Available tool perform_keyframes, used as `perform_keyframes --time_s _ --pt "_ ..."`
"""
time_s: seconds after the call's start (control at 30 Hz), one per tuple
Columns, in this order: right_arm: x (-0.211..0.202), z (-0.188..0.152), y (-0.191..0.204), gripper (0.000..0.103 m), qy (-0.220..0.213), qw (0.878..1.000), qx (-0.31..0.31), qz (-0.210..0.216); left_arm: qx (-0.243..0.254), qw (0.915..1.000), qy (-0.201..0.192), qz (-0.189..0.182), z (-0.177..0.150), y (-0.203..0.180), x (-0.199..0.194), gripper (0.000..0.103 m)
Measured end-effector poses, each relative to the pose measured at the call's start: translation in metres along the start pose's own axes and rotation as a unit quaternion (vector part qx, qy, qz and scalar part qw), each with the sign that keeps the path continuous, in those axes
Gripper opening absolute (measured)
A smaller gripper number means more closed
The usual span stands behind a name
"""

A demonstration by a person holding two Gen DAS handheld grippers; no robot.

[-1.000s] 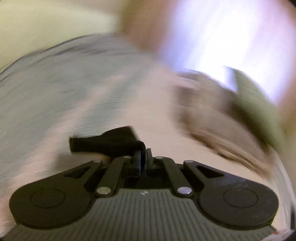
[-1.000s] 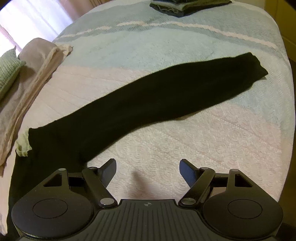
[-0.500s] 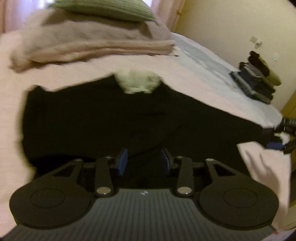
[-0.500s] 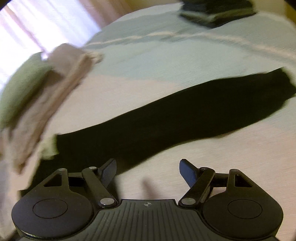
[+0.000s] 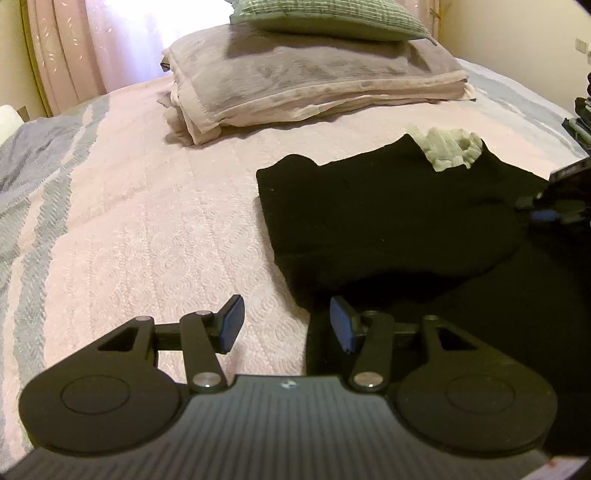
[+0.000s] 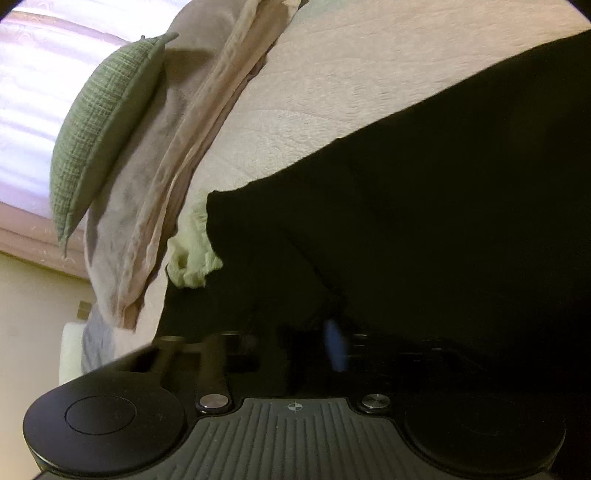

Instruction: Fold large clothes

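- You are partway through folding the black garment (image 5: 388, 221): it lies on the bed (image 5: 147, 229), its body doubled into a block, with a pale green collar (image 5: 452, 147) at the edge toward the blankets (image 5: 314, 81) and cushion (image 5: 325, 18).
- Your left gripper (image 5: 286, 325) is about half open, jaws opening, with only bedspread and the garment's near corner between them; it holds nothing.
- Your right gripper (image 6: 295, 347) is blurred and sits low over black cloth; its jaws are closing, nearly together. Whether cloth is pinched there I cannot tell.
- From the right wrist view, a long black arm of cloth runs from the collar end away to the upper right, so the long axis lies diagonally across the bed.
- The step in hand looks like taking hold where that long part meets the body.
- Next, you would need a sure pinch with the right gripper, then carry the long part over the block, keeping the edges aligned.
- Bring the left gripper onto the near corner to pin it.
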State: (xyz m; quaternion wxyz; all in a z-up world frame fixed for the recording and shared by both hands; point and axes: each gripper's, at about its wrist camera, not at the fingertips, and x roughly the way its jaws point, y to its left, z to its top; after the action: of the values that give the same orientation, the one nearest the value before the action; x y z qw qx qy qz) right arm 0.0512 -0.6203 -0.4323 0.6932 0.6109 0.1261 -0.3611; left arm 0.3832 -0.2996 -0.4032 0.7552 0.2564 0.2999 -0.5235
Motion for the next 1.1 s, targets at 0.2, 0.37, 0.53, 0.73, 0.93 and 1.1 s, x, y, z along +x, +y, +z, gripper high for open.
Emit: perform_keyframes --time_s 0.2,0.37,0.53,0.73,0.93,1.1 --pt "-0.096 -0.009 0.056 0.005 -0.167 0.974 -0.131 0.074 0.071 0.9973 -0.01 -0.019 0.003 -0.018 0.009 0.042" --pt "-0.103 -0.007 0.013 0.005 -0.138 0.982 -0.113 -0.069 0.11 0.9935 -0.023 -0.022 0.009 -0.036 0.03 0.035" --pt "-0.096 -0.012 -0.009 0.005 -0.135 0.985 -0.083 -0.074 0.163 0.9857 -0.031 -0.031 0.01 -0.042 0.037 0.012" --pt "-0.068 -0.025 -0.024 0.006 -0.079 0.986 -0.08 -0.126 0.063 0.996 0.043 -0.046 0.008 -0.008 0.05 0.017" --pt "-0.137 -0.013 -0.022 0.028 -0.105 0.985 -0.053 -0.126 0.01 0.9975 0.063 -0.03 0.026 0.005 0.013 0.032" --pt "-0.232 0.001 -0.097 0.029 -0.193 0.967 0.059 -0.156 -0.026 0.9984 0.024 -0.044 0.047 -0.013 -0.001 0.036"
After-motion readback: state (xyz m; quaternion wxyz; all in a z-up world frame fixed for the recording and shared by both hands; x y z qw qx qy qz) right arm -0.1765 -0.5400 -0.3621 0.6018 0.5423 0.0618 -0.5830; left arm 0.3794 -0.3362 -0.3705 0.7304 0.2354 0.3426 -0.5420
